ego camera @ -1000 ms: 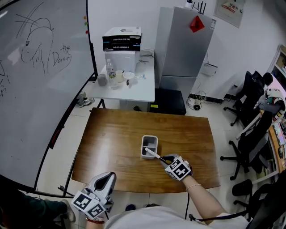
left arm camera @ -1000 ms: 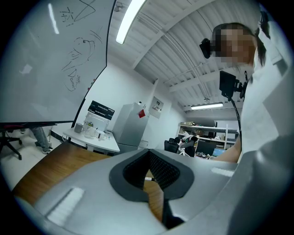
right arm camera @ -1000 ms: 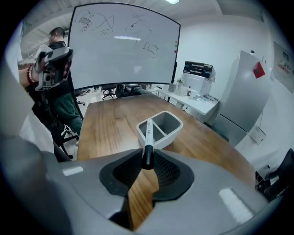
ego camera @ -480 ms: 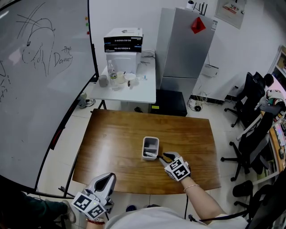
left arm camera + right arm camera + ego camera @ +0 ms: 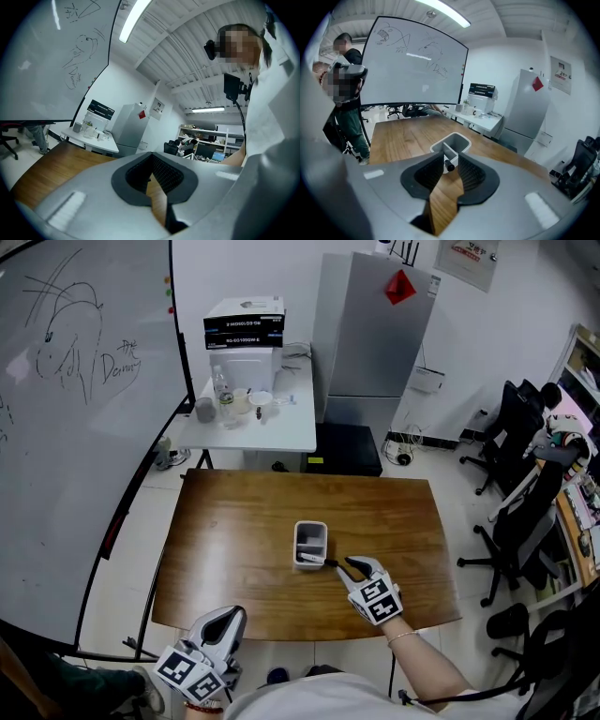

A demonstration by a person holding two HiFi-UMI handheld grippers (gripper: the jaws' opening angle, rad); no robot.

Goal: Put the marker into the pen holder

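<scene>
The grey pen holder (image 5: 310,524) stands mid-table on the brown wooden table (image 5: 234,549). The marker (image 5: 311,560) lies slanted in its near compartment, with the black end (image 5: 330,563) poking over the near rim. My right gripper (image 5: 344,564) sits just behind that end, jaws apart. In the right gripper view the marker's black end (image 5: 447,162) lies loose between the open pads of the right gripper (image 5: 451,157), in front of the holder (image 5: 462,138). My left gripper (image 5: 229,615) hangs shut and empty below the table's near edge; the left gripper (image 5: 151,157) points over the table.
A white side table (image 5: 291,432) with bottles and stacked boxes (image 5: 244,322) stands beyond the wooden table. A whiteboard (image 5: 75,409) runs along the left, a grey cabinet (image 5: 366,334) at the back, office chairs (image 5: 511,521) at the right. A person (image 5: 347,93) stands by the whiteboard.
The marker, held slanted above the holder a second ago, now rests in it. The right jaws have spread and the gripper has drawn back slightly. The left gripper has stayed put.
</scene>
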